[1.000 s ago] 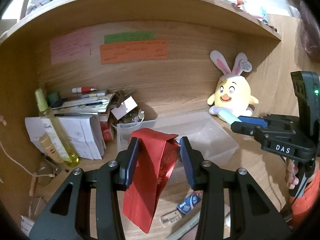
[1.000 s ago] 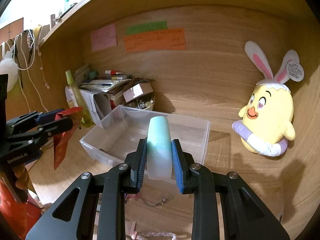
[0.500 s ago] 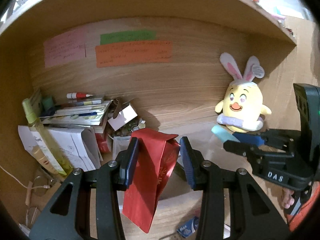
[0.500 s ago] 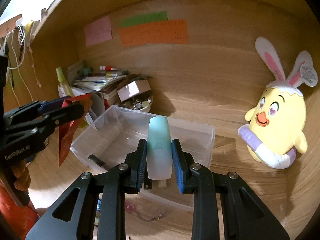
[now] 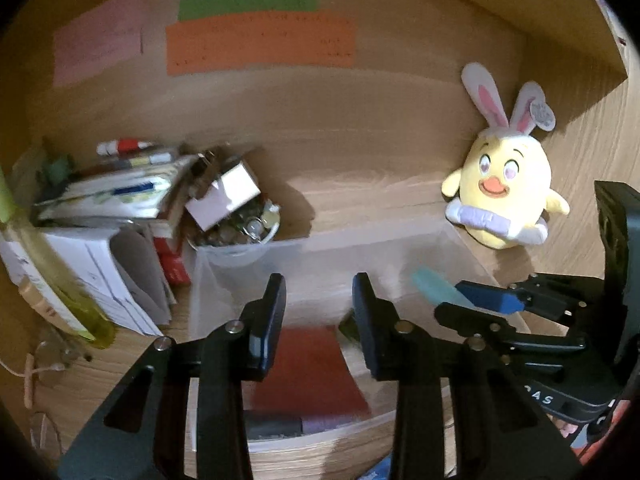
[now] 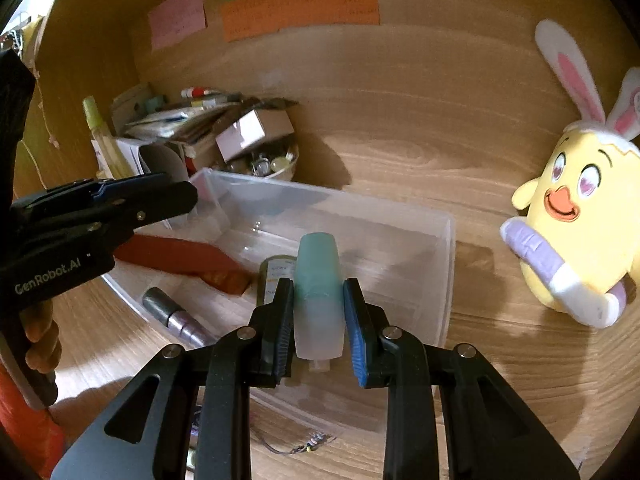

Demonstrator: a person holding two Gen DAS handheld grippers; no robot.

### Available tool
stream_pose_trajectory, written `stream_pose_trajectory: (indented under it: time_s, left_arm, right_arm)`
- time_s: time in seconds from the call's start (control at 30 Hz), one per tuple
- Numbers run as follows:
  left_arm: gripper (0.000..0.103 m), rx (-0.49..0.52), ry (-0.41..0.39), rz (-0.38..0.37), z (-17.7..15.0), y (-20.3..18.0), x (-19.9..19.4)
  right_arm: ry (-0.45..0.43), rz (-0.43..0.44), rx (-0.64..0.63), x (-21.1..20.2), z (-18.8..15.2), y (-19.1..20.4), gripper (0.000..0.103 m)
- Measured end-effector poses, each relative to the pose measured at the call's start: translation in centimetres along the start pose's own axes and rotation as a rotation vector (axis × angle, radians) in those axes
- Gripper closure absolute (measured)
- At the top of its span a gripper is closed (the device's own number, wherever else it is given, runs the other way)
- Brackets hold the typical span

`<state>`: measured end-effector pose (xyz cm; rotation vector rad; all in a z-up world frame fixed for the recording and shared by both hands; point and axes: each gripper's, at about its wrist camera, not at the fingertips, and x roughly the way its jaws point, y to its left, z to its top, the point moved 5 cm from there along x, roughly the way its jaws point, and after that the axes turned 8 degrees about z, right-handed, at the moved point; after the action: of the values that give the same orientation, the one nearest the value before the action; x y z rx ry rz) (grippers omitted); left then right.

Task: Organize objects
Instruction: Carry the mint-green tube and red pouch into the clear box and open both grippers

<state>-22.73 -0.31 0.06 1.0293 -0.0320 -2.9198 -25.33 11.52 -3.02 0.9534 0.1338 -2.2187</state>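
Observation:
A clear plastic bin point(image 5: 400, 248) point(image 6: 444, 240) sits on the wooden desk. A red packet point(image 5: 308, 372) point(image 6: 180, 258) lies inside it, next to a metal tube point(image 6: 176, 316) and a dark jar point(image 6: 276, 272). My left gripper point(image 5: 318, 320) is open and empty above the packet; it also shows in the right wrist view point(image 6: 160, 204). My right gripper point(image 6: 318, 320) is shut on a pale green bottle point(image 6: 318, 280) over the bin's near side; it also shows in the left wrist view point(image 5: 468, 304), with the bottle's tip point(image 5: 434, 286) showing.
A yellow bunny-eared plush point(image 5: 504, 196) point(image 6: 576, 224) stands right of the bin. Behind its left corner are a bowl of small items point(image 5: 240, 228), stacked books and papers point(image 5: 108, 200), and a yellow-green bottle point(image 5: 52, 276). Coloured notes point(image 5: 260, 40) hang on the back wall.
My left gripper opened and let go of the red packet, which now lies in the bin. Both grippers moved closer over the bin; the right still holds the green bottle.

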Motion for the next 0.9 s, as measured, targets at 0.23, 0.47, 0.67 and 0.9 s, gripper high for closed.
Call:
stream_pose_trajectory:
  time_s: [0.23,0.47,0.67,0.9]
  left_arm:
    - [0.069,0.006,0.027,-0.01,-1.0,-0.5,0.3]
    - [0.058,-0.016,0.041,-0.008,-1.9,0.1,-0.4]
    - [0.04,-0.032,0.017,0.009,-2.3,0.9,-2.3]
    - [0.021,-0.047,-0.026,0.033,-2.7,1.9,-5.3]
  right_arm:
    - [0.041,0.006,0.0,1.5,-0.5,-0.1,0.08]
    - [0.046,0.001,0.007,1.5,-0.5,0.1,0.075]
    - [-0.013,-0.016,-0.021,-0.4,0.1,1.0,0.053]
    - [-0.083,-0.024,-0.039,-3.6,0.4,2.1,0.031]
